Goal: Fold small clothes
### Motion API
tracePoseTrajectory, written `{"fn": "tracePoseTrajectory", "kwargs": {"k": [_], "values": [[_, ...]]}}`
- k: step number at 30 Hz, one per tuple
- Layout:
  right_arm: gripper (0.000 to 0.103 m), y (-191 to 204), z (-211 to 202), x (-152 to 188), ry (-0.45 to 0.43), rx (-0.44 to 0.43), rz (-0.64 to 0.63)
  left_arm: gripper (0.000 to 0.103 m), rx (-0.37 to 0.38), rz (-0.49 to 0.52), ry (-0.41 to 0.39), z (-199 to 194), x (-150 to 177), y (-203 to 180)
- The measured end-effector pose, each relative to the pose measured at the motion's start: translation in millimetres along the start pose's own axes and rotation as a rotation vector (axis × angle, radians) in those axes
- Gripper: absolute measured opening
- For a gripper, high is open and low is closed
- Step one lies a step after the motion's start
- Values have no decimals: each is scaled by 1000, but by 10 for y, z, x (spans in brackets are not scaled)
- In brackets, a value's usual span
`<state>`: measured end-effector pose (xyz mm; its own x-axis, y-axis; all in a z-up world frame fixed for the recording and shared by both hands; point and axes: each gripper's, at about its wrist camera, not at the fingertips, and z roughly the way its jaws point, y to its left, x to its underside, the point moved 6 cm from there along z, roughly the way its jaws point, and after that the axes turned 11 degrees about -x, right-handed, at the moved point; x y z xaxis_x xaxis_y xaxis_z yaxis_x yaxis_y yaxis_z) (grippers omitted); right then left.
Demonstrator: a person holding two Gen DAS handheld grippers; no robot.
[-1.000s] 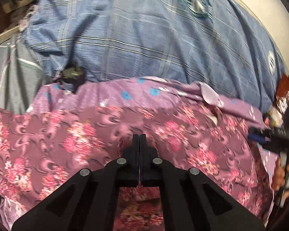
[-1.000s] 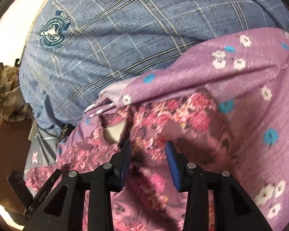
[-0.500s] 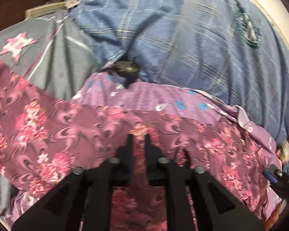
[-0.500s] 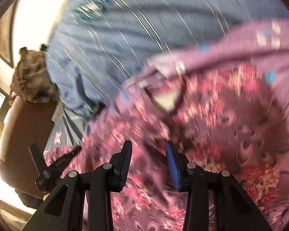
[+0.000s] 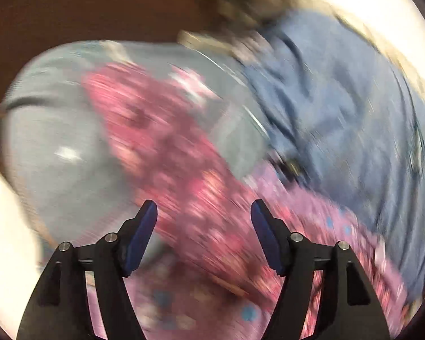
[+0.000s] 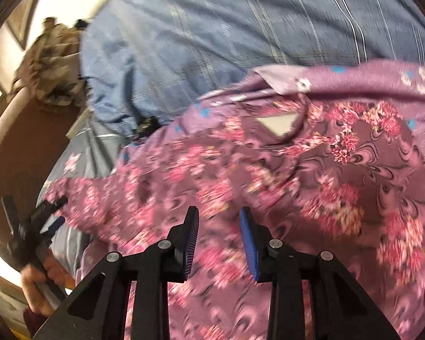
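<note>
A purple garment with pink flowers (image 5: 184, 170) lies spread on the bed, blurred by motion in the left wrist view. My left gripper (image 5: 204, 206) hovers over its left end with the jaws opening wide and no cloth pinched between them. In the right wrist view the same garment (image 6: 297, 170) fills the lower right, with a pale label at its neck. My right gripper (image 6: 219, 212) is just above the fabric; its jaws are closing a little but stand apart, and the pads press on nothing. The left gripper (image 6: 42, 218) shows at the far left edge.
A blue plaid cover (image 6: 212, 42) lies bunched behind the garment. A grey sheet with a star print (image 5: 56, 141) is under its left end. A hand (image 6: 36, 280) holds the left tool. A camouflage cloth pile (image 6: 51, 65) sits beyond the bed's edge.
The left gripper has let go of the floral cloth, opened wide and swung left with a roll. The right gripper has slid left over the garment, with its jaws still apart.
</note>
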<state>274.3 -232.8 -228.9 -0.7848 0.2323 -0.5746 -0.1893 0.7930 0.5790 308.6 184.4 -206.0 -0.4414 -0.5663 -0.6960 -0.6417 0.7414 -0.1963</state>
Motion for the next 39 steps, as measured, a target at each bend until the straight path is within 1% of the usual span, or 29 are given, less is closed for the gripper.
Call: {"fn": "tracePoseTrajectory", "kwargs": {"k": [1, 2, 3, 5, 7, 9, 12, 14, 16, 20, 21, 22, 23, 24, 25, 26, 28, 30, 32, 33, 34, 36, 37, 39], "values": [[37, 78, -14, 82, 6, -1, -25, 73, -35, -50, -31, -17, -102, 190], [37, 101, -13, 113, 16, 3, -39, 74, -56, -83, -45, -19, -157, 319], [37, 138, -1, 148, 26, 9, -57, 75, -61, -118, -49, -2, -205, 446], [37, 194, 30, 184, 39, 22, -100, 75, -12, -199, -12, 103, -269, 666], [37, 192, 42, 191, 43, 32, -112, 75, 22, -230, 19, 204, -284, 774], [37, 167, 89, 168, 42, 14, -86, 75, 72, -227, 8, 227, -303, 777], [37, 125, 177, 168, 53, 16, -69, 76, 101, -205, -8, 283, -370, 723], [37, 113, 228, 177, 63, 13, -64, 76, 138, -213, -13, 363, -463, 684], [37, 99, 261, 185, 71, 9, -60, 76, 180, -196, 12, 483, -566, 576], [37, 59, 270, 174, 69, 15, -63, 75, 186, -147, -12, 575, -713, 431], [35, 44, 266, 168, 67, 17, -60, 60, 180, -136, -21, 603, -736, 408], [34, 28, 260, 156, 63, 20, -58, 27, 169, -136, -16, 624, -737, 421], [33, 11, 246, 139, 52, 22, -56, 11, 161, -137, 6, 676, -725, 434], [28, 2, 221, 117, 35, 22, -55, 7, 165, -144, 37, 734, -703, 443], [18, 2, 201, 98, 23, 22, -57, 7, 174, -163, 42, 758, -679, 447], [14, 5, 174, 75, 10, 23, -59, 7, 173, -162, 26, 729, -669, 432], [13, 13, 91, 11, -29, 23, -60, 7, 181, -103, -14, 589, -661, 267], [13, 1, 23, -39, -58, 23, -54, 7, 229, -40, -39, 399, -618, 17], [13, -63, -62, -92, -91, 27, -30, 7, 268, 54, -58, 177, -520, -327], [13, -108, -102, -119, -104, 29, -15, 7, 281, 101, -65, 82, -446, -509], [13, -171, -155, -146, -121, 34, 6, 7, 312, 166, -62, -48, -305, -771], [13, -290, -237, -184, -150, 39, 46, 7, 371, 230, -51, -201, -120, -1105], [13, -358, -278, -200, -164, 38, 69, 7, 416, 274, -42, -323, 50, -1357], [13, -500, -351, -224, -188, 45, 107, 7, 463, 328, -28, -475, 280, -1654]]}}
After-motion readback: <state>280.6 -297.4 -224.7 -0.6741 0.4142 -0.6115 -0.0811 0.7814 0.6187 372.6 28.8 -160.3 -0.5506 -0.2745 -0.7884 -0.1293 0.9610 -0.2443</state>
